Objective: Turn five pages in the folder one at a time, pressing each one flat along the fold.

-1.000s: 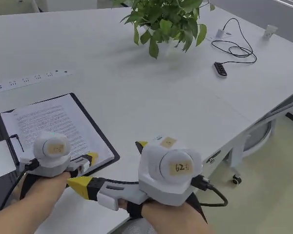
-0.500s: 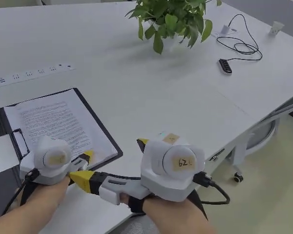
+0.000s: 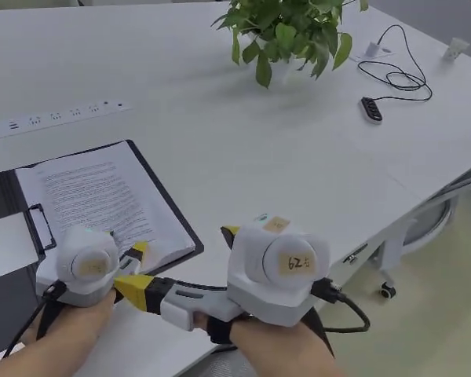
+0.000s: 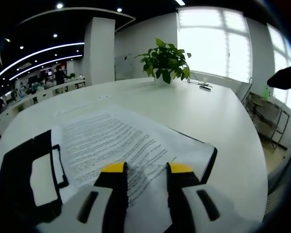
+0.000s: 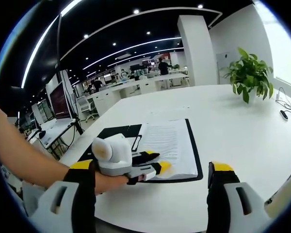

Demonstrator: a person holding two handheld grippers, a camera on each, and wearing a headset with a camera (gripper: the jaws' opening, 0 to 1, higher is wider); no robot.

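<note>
Little has shifted: in the head view your left gripper (image 3: 135,259) still hovers over a corner of the folder (image 3: 169,206) at the near edge of the bench (image 3: 259,157). Left gripper view: jaws slightly apart above the top page (image 4: 106,141); pinch one sheet only. Right gripper view: your right gripper (image 5: 150,167) gapes, empty.

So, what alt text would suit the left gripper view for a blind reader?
The left gripper, jaws slightly apart, points across a printed page in an open black folder on a white table; a potted plant stands farther back.
</note>
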